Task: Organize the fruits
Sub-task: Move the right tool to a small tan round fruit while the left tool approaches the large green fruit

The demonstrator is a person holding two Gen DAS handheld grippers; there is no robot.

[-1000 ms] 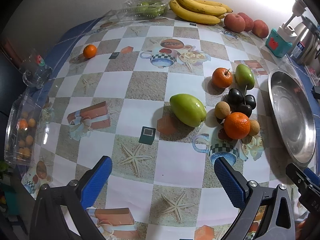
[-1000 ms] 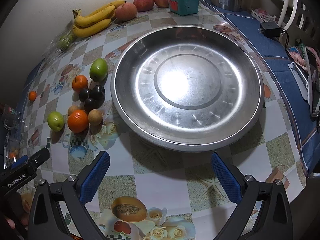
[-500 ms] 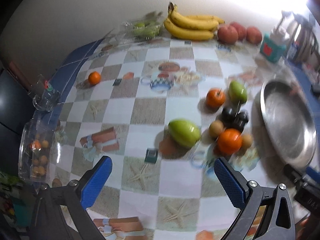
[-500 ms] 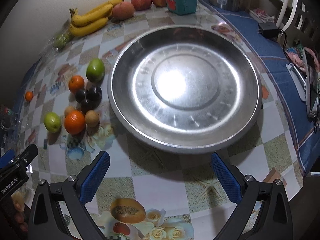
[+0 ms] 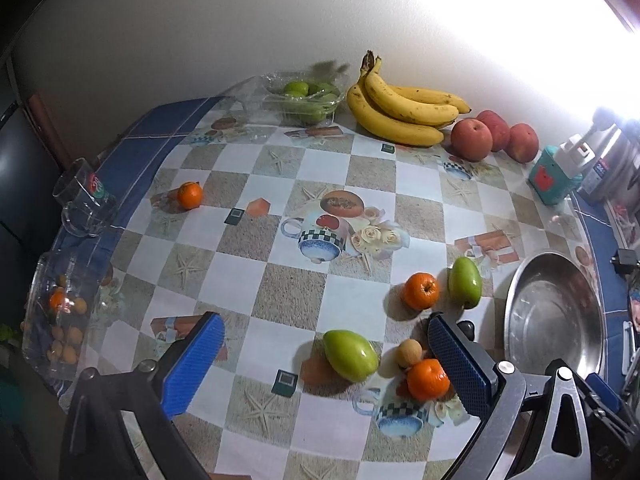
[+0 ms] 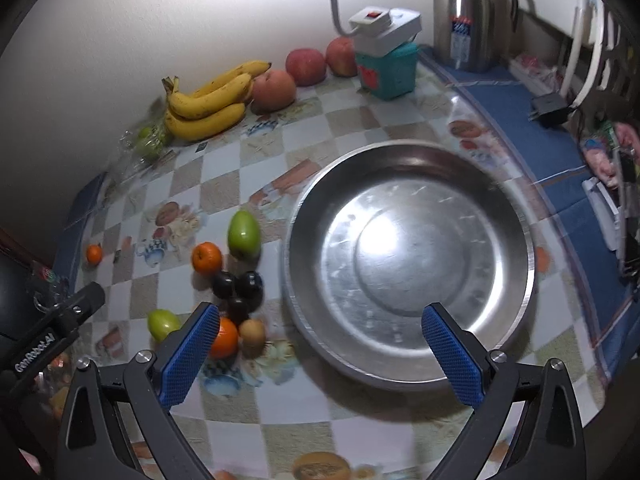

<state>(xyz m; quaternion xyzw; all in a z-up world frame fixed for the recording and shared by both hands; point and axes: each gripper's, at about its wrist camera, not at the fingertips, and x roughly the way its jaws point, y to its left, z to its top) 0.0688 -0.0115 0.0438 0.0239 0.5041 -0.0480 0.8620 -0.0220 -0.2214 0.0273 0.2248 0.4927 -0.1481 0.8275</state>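
A cluster of loose fruit lies left of an empty steel basin (image 6: 408,260): two green fruits (image 5: 350,355) (image 5: 464,282), two oranges (image 5: 420,291) (image 5: 427,379), dark plums (image 6: 238,286) and small brown fruits (image 5: 409,353). A lone orange (image 5: 189,195) sits far left. Bananas (image 5: 400,110) and red apples (image 5: 472,139) lie by the wall. My left gripper (image 5: 324,368) is open and empty, above the near green fruit. My right gripper (image 6: 316,356) is open and empty, over the basin's near rim. The basin also shows in the left wrist view (image 5: 516,312).
A clear box of green fruit (image 5: 306,98) stands at the back. A glass mug (image 5: 82,204) and a clear box of small fruit (image 5: 60,316) sit at the left edge. A teal box with a lamp (image 6: 386,68) and a steel flask (image 6: 464,16) stand behind the basin.
Both grippers have lifted and pulled back, so the views tilt up toward the wall. The fruit and basin have not moved. Both stay open.
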